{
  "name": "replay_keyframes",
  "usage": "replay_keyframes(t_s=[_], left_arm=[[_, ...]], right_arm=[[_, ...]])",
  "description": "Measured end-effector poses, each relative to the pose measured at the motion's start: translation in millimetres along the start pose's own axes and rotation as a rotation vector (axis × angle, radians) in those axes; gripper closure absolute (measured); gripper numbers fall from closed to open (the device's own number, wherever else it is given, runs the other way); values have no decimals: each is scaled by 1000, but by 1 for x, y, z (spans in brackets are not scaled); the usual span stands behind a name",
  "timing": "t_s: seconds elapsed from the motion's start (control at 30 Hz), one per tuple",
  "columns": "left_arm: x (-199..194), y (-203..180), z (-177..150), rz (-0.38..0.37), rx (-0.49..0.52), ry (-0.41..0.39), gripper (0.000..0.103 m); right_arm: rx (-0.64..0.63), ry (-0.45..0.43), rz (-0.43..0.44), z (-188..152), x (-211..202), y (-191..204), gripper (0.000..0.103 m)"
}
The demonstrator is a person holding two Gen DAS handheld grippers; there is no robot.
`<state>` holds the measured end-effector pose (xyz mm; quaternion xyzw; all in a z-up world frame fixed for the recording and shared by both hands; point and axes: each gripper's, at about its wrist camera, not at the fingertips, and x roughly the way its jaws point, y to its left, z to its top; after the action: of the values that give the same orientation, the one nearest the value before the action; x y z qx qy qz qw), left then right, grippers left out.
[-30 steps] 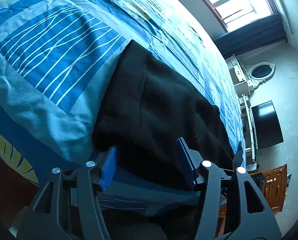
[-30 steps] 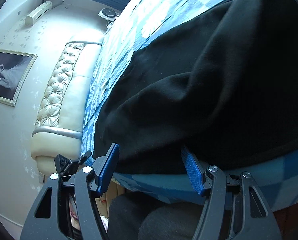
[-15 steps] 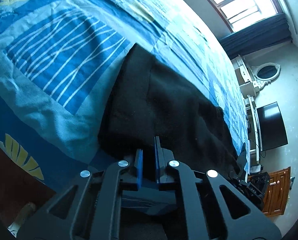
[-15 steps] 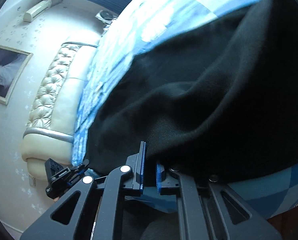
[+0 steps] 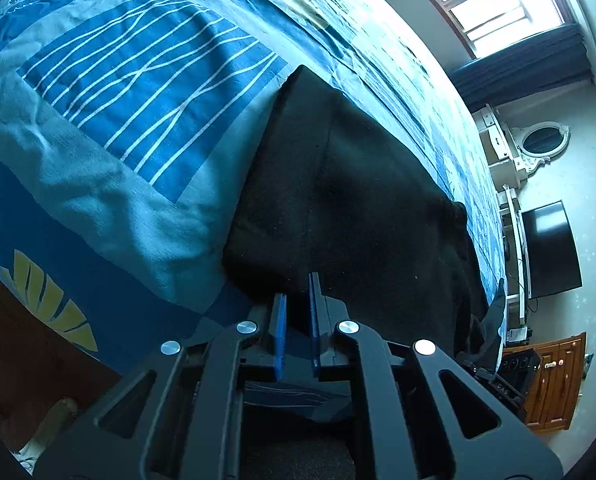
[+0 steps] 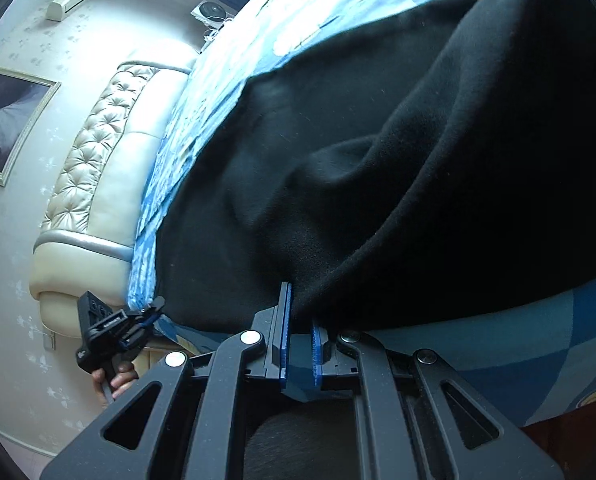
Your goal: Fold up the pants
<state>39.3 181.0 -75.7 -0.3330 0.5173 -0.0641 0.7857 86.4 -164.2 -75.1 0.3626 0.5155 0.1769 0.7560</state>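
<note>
Black pants (image 5: 350,200) lie across a blue patterned bed cover (image 5: 138,80), near its front edge. My left gripper (image 5: 297,300) is shut on the near edge of the pants at one end. In the right wrist view the pants (image 6: 378,160) fill most of the frame, and my right gripper (image 6: 300,312) is shut on their near edge, with the fabric lifted and bunched into a fold above the blue pads. The left gripper (image 6: 114,332) shows at the lower left of that view, held in a hand.
The bed has a cream tufted headboard (image 6: 98,168). A wall picture (image 6: 6,120) hangs beside it. A window (image 5: 490,4), a black TV (image 5: 550,248), a white dresser with an oval mirror (image 5: 542,144) and a wooden cabinet (image 5: 554,384) stand past the bed's foot.
Both grippers went from open at the pants' near edge to shut on the fabric. The right one has since lifted its edge slightly, bunching the cloth.
</note>
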Motion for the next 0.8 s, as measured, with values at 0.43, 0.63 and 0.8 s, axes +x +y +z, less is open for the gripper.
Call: replay_keyframes(t_s=[0.43,0.63,0.8], left_arm=[[-20,-27,-27,12,107,52,82],[2,-66,-7,-3,141,24,74],[31,-97,-6,-33,116,41,66]], right_arm=[[-103,-49,-136,17,-99,-2,73],[-30,-298,-303,117,-182,-44,62],[145,-396,-518,231,-208,-104,59]])
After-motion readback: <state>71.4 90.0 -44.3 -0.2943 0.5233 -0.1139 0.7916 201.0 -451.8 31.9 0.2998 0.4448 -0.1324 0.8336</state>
